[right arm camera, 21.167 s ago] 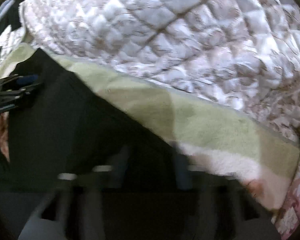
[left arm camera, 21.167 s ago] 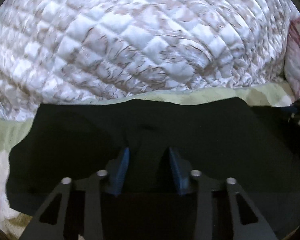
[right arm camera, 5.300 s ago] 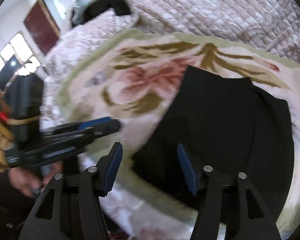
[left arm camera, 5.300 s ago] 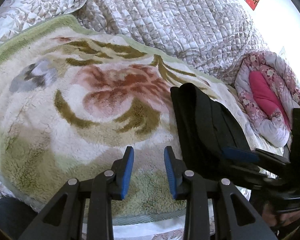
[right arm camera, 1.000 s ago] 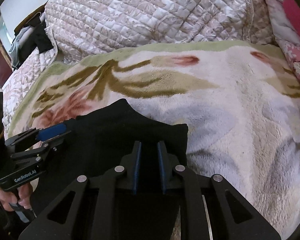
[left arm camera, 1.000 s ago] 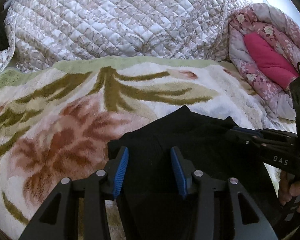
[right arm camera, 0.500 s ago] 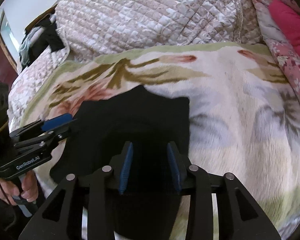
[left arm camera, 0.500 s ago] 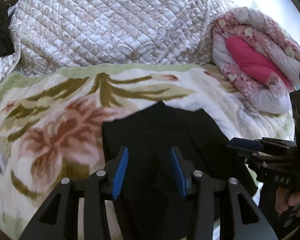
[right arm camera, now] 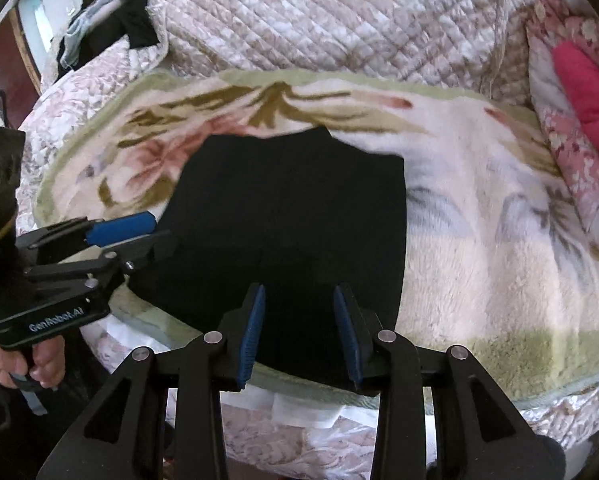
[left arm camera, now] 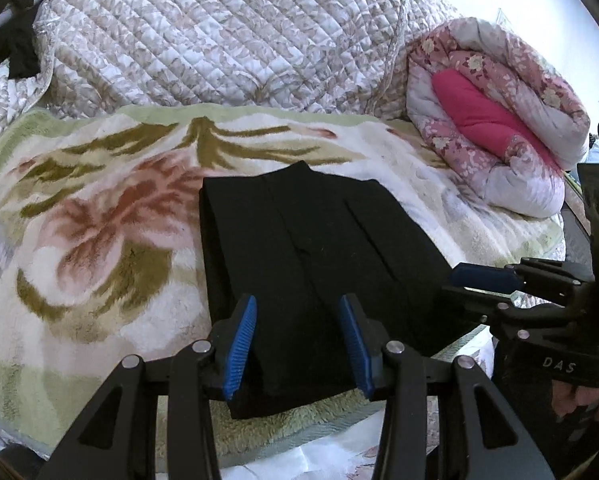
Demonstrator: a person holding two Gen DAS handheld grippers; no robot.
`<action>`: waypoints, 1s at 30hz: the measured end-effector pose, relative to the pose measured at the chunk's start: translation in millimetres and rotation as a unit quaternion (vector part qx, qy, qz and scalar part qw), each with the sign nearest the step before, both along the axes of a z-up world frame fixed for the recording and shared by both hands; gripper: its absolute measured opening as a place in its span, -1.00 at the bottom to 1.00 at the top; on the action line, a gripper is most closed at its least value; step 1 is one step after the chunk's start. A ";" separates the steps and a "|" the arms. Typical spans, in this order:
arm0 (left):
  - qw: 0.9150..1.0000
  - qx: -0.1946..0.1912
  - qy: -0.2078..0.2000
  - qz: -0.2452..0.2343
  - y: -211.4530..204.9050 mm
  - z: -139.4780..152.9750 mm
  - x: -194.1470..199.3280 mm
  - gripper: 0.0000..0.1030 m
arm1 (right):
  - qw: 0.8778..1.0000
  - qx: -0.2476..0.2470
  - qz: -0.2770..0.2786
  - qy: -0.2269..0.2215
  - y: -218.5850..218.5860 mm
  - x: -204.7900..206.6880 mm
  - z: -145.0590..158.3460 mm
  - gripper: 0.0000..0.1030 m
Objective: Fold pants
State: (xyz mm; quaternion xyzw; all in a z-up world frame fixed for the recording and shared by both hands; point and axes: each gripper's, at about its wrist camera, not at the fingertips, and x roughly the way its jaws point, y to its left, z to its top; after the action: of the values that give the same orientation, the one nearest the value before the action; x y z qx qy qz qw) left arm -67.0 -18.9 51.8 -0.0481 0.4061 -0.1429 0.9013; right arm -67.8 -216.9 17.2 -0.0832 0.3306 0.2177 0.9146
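Note:
The black pants (left arm camera: 307,248) lie folded into a compact rectangle on the floral fleece blanket (left arm camera: 99,240), near its front edge. My left gripper (left arm camera: 298,304) hovers above the pants' near end, open, blue pads apart with only cloth seen below them. In the right wrist view the pants (right arm camera: 291,200) are a dark block, and my right gripper (right arm camera: 299,292) is open above their near edge, nothing pinched. Each gripper shows in the other's view: the right gripper (left arm camera: 483,280) beside the pants' right edge, the left gripper (right arm camera: 123,228) at their left edge.
A quilted bedspread (left arm camera: 219,40) rises behind the blanket (right arm camera: 479,240). A rolled pink floral comforter (left arm camera: 495,120) sits at the right. Dark clothes (right arm camera: 111,28) hang at the far left. A person's hand (right arm camera: 19,360) holds the left gripper's handle. The bed's edge runs just below the pants.
Both grippers have drawn back toward the bed's front edge, so more of the pants shows. The right gripper's jaws, nearly shut on the cloth a second ago, stand apart.

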 end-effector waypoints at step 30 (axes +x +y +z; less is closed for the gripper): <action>0.998 0.017 0.027 0.062 36.9 -3.9 7.6 -0.09 | 0.998 0.060 -0.015 0.016 -32.3 20.5 -5.4 -0.29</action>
State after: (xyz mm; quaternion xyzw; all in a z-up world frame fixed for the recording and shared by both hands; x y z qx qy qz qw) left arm -59.5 18.0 48.0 -0.0621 0.4288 -0.0787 0.8978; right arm -47.3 -249.2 11.8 -0.0200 0.3331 0.2243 0.9156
